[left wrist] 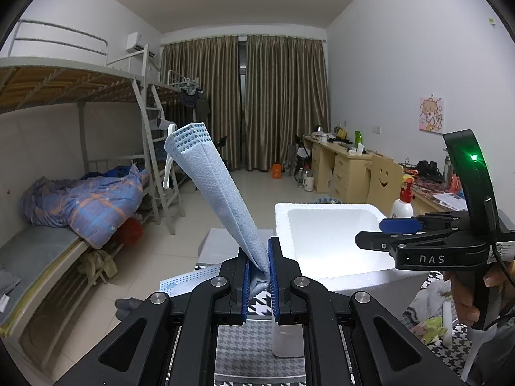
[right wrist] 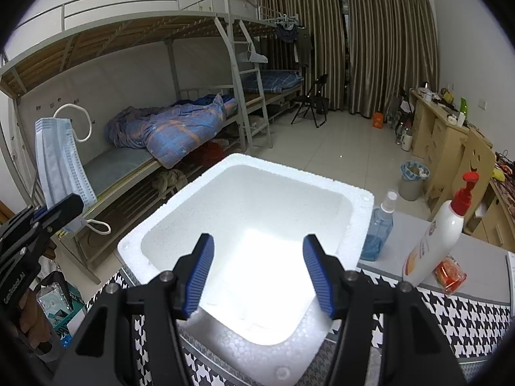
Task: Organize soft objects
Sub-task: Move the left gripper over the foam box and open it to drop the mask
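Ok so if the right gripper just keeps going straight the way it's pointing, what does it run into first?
Most likely the white foam box. The right gripper is open and aimed down into the box's cavity, which looks bare, so it would probably meet the inner floor or far wall first. Depth is hard to judge through the fisheye.

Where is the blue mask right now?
The mask is pinched in the left gripper, held up in the air left of the white foam box.

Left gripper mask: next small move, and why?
Probably carry the left gripper rightward over the foam box, then release. It is shut on the folded blue mask, held left of the box; the box looks empty, and the right gripper hovers open above it.
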